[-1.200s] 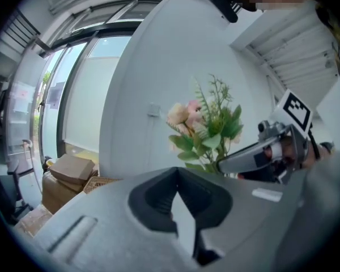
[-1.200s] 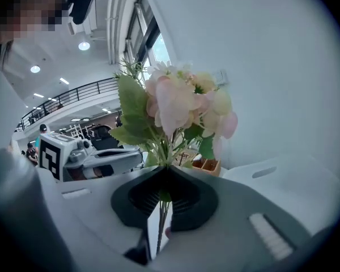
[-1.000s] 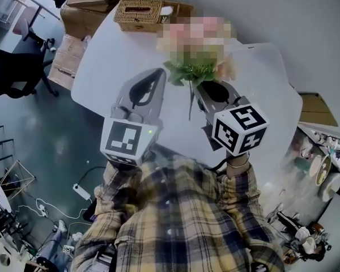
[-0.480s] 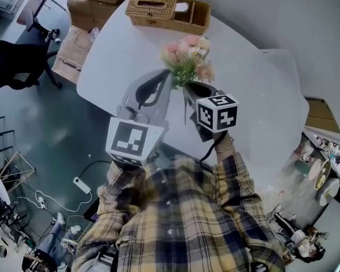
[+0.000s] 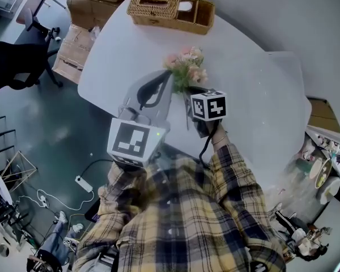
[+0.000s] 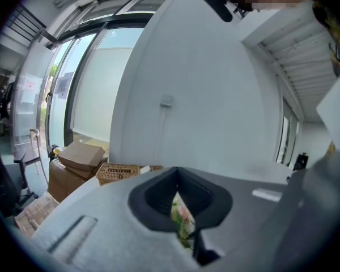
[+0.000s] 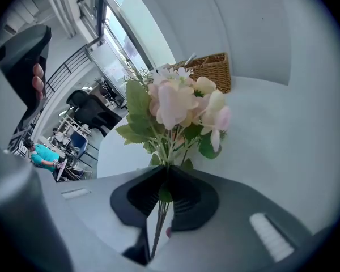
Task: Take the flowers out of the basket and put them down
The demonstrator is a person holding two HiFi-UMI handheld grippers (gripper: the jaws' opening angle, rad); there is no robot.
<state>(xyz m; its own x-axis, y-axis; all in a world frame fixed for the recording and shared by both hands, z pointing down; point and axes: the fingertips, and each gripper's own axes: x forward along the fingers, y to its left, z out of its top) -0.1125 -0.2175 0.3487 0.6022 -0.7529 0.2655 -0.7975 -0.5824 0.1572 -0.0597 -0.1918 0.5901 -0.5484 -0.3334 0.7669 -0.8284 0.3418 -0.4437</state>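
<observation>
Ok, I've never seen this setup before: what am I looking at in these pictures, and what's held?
No robot arm here: a person holds a two-jaw gripper in each hand. The head view looks down from the person's head; the other two come from cameras riding on each gripper, looking along its jaws. The right gripper pinches the stems of the pink flowers above the white table; its jaws are just starting to open, stems between them. The left gripper is shut and empty. A wicker basket sits at the table's far end.
</observation>
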